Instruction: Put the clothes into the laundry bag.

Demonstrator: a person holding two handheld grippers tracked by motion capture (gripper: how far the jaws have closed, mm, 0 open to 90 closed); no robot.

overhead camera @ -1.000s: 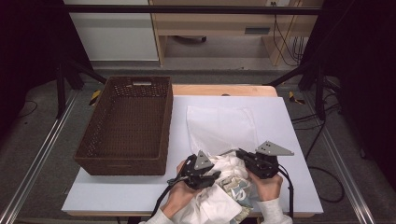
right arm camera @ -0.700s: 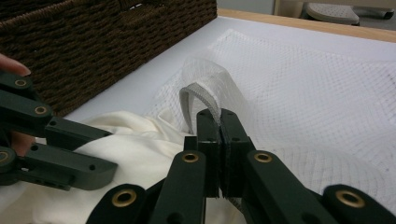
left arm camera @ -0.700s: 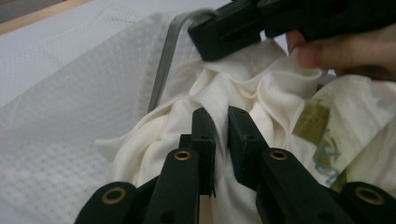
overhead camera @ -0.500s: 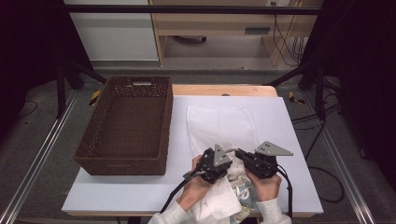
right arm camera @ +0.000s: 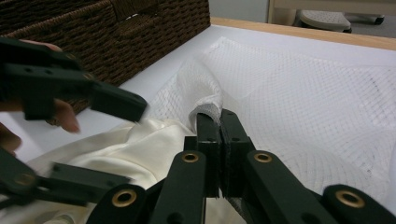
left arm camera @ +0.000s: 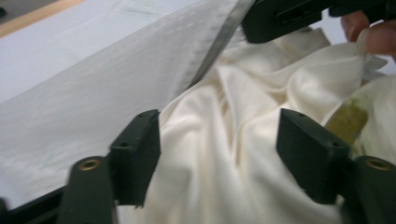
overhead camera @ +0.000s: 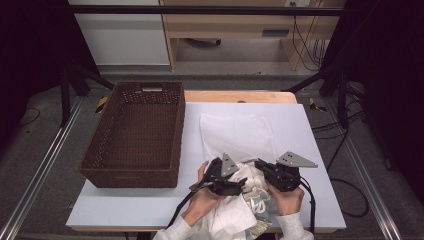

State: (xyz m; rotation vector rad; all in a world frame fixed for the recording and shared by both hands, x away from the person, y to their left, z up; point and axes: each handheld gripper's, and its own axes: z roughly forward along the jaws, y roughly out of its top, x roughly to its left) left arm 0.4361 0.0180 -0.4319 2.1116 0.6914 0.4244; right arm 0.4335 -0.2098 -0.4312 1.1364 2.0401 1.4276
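Right gripper (right arm camera: 219, 122) jaws clamped on mesh bag (right arm camera: 299, 93) edge; left gripper (left arm camera: 217, 154) jaws wide over cream cloth (left arm camera: 224, 154)

Brown basket (overhead camera: 135, 135) left; bare table (overhead camera: 310, 150) right.

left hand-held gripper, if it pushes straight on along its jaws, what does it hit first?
Most likely the cream garment: the left hand-held gripper has its jaws open with that cloth bunched right between them. Beyond it lie the mesh bag's edge and the right hand-held gripper, though depth is unclear.
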